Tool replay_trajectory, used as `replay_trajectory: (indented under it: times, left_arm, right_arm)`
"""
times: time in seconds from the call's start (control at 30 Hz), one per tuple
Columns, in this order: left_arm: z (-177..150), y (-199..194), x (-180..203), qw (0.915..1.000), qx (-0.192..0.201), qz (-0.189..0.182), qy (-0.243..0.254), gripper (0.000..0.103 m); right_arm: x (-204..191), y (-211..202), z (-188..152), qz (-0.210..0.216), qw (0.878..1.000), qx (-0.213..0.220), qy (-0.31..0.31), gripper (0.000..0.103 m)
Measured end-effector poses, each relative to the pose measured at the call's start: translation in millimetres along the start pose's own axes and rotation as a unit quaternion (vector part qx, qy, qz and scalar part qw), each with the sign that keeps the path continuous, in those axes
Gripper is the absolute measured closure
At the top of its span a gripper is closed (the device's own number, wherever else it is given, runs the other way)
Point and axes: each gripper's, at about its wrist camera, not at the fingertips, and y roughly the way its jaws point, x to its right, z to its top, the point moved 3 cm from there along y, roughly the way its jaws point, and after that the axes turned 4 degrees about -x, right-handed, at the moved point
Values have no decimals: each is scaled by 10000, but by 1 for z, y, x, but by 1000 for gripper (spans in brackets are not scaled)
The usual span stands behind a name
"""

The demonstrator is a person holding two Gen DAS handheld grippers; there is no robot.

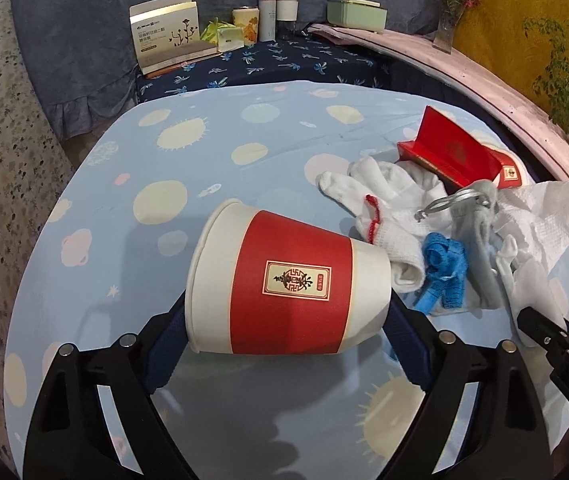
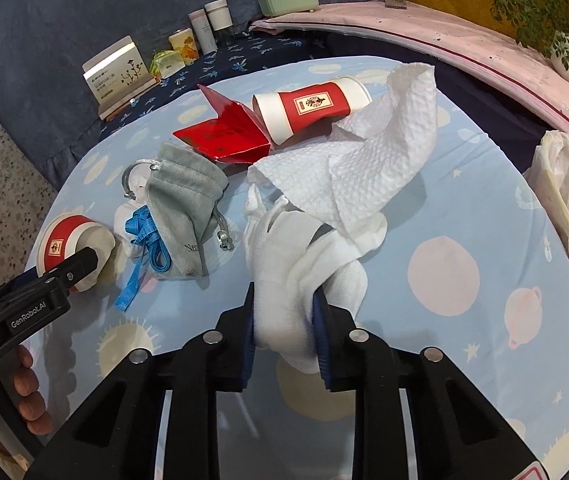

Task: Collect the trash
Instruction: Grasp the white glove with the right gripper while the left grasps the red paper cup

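A red-and-white paper cup [image 1: 284, 260] lies on its side across my left gripper [image 1: 288, 308], whose blue pads press on its rim and its base. In the right wrist view that cup [image 2: 64, 240] rests at the table's left edge. My right gripper [image 2: 284, 296] is shut on a bunched white glove [image 2: 304, 248], with a paper towel [image 2: 384, 148] draped over the glove's far end. A second cup [image 2: 312, 108] lies on its side beside a flattened red carton [image 2: 224, 136]. A grey pouch [image 2: 188, 200] and a blue ribbon [image 2: 144, 236] lie between the two grippers.
A white plastic bag [image 2: 564, 200] hangs at the table's right edge. Boxes and jars [image 1: 268, 12] stand on a dark cloth beyond the blue spotted tablecloth [image 1: 244, 128]. A pink ledge [image 1: 484, 80] with plants curves along the right. A hand [image 2: 24, 380] grips the left tool.
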Motion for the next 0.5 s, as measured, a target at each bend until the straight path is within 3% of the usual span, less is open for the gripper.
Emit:
replay_trajectory:
  times: [0.5]
  left_arm:
    - [-9,-59,49,9988,322,-360,69,19]
  right_arm:
    - [3,-71,2,319,9973,656,-63,84]
